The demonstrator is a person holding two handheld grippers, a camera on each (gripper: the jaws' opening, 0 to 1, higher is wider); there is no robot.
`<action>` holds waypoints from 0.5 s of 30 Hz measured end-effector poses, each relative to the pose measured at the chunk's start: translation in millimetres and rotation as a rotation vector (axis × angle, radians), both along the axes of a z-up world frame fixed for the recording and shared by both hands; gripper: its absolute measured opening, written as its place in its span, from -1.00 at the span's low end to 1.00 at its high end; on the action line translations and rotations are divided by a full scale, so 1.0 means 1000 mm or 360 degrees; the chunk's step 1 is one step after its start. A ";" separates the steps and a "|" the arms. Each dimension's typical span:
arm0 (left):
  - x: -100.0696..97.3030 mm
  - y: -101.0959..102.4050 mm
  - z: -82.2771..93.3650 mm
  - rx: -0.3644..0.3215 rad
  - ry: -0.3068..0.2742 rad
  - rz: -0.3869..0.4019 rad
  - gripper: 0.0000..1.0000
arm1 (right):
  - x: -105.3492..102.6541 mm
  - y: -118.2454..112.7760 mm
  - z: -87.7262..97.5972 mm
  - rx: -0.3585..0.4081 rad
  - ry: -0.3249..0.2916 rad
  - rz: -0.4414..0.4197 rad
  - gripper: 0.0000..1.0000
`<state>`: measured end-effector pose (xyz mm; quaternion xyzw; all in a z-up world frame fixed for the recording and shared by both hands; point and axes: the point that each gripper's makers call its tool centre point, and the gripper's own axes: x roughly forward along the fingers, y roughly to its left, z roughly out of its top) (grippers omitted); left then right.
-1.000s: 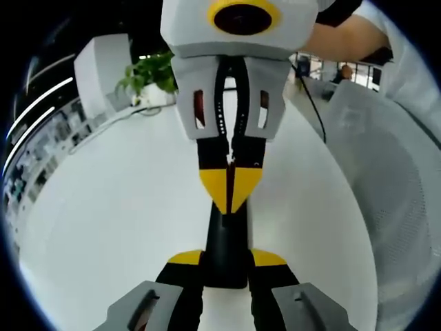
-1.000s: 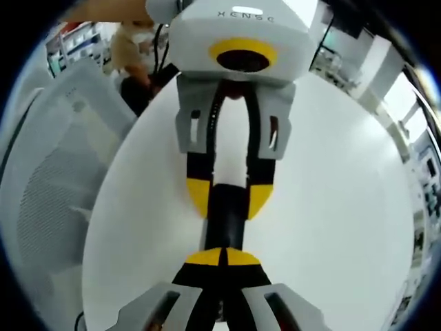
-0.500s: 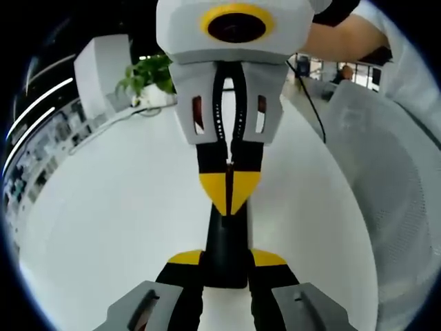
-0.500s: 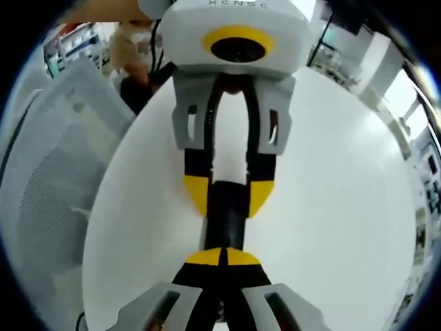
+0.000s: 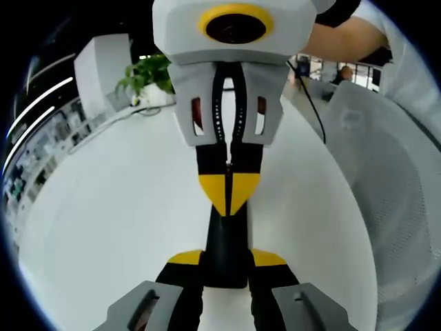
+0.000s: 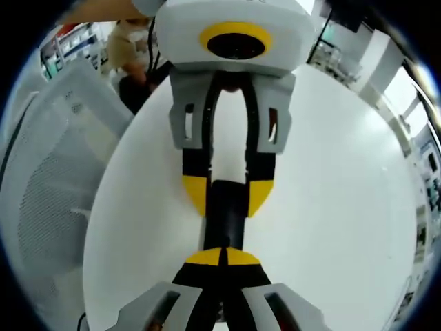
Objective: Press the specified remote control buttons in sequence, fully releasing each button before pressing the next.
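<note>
The slim black remote, probably light, rigid and slick plastic, lies on the white round table, pinched at its near end between the narrowly set left gripper, while the right gripper, tips together, bears on it; a mesh chair stands nearby.

A: How many remotes?
B: One, a black remote, also seen in the right gripper view.
A: Grippers?
B: Two: a left gripper and a right gripper.
A: Tables?
B: One white table.
A: Plants?
B: One plant.
A: Chairs?
B: One mesh chair.
</note>
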<state>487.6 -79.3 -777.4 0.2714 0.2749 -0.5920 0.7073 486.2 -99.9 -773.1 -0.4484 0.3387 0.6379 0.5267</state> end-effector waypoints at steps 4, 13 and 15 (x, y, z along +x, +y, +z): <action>0.000 0.000 0.000 0.0003 0.0001 0.0003 -0.52 | 0.000 0.000 0.000 0.0006 -0.0001 -0.0003 -1.00; 0.000 0.000 0.000 0.0019 0.0002 -0.0001 -0.52 | -0.001 0.000 0.001 0.0034 -0.0018 -0.0012 -1.00; 0.000 -0.001 0.000 0.0021 0.0001 0.0000 -0.52 | -0.001 0.000 0.001 0.0031 -0.0026 -0.0006 -1.00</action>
